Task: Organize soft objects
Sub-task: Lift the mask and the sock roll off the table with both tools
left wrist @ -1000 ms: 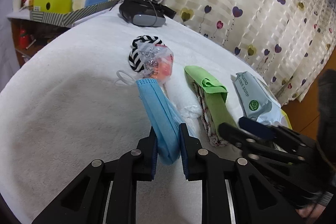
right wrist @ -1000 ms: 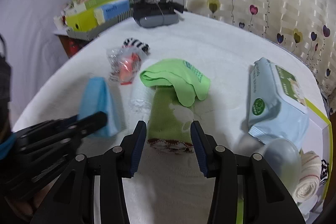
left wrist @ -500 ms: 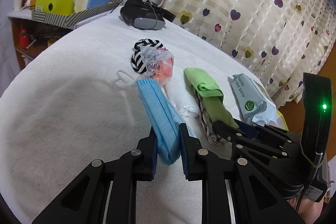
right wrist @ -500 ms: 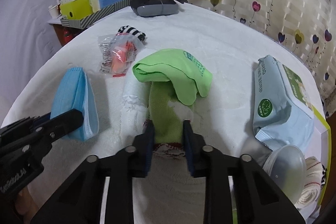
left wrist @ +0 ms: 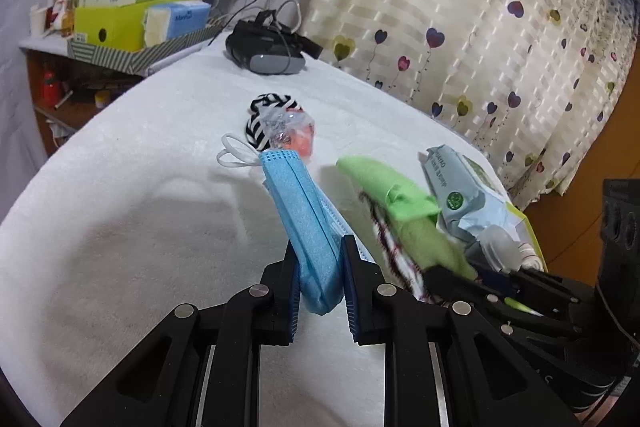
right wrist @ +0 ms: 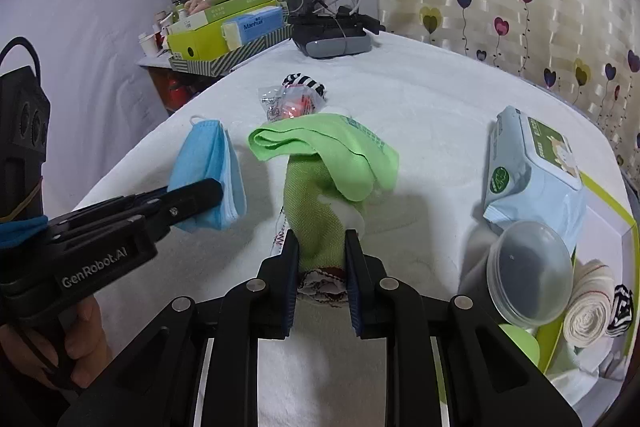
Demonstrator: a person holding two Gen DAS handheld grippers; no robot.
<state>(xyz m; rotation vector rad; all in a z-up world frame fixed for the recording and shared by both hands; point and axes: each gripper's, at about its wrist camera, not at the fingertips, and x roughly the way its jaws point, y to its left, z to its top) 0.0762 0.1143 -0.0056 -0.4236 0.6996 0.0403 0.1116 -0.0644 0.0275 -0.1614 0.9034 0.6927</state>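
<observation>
My left gripper (left wrist: pixel 320 283) is shut on a folded stack of blue face masks (left wrist: pixel 304 211), held just above the white towel-covered table (left wrist: pixel 120 227). The right wrist view has those masks (right wrist: pixel 210 171) at the left. My right gripper (right wrist: pixel 322 259) is closing its jaws, and the pads press on the cuff end of a green knitted sock (right wrist: pixel 316 203). A bright green cloth (right wrist: pixel 332 151) hangs over the sock's far end. Both lift off the table together. Seen in the left wrist view, the sock (left wrist: pixel 416 227) is blurred and the right gripper (left wrist: pixel 460 279) sits low at the right.
A pale blue wipes pack (right wrist: pixel 532 163), a clear lidded cup (right wrist: pixel 528 271) and a rolled bandage (right wrist: pixel 588 311) lie in a yellow-green tray (right wrist: pixel 616 203) at the right. Behind are a plastic bag (right wrist: pixel 292 103), a striped cloth (right wrist: pixel 304 81), a headset (right wrist: pixel 332 39) and stacked boxes (right wrist: pixel 224 27).
The right jaws went from wide around the green sock to pressed on it, then raised it with the green cloth on top. The left gripper kept its grip and rose slightly.
</observation>
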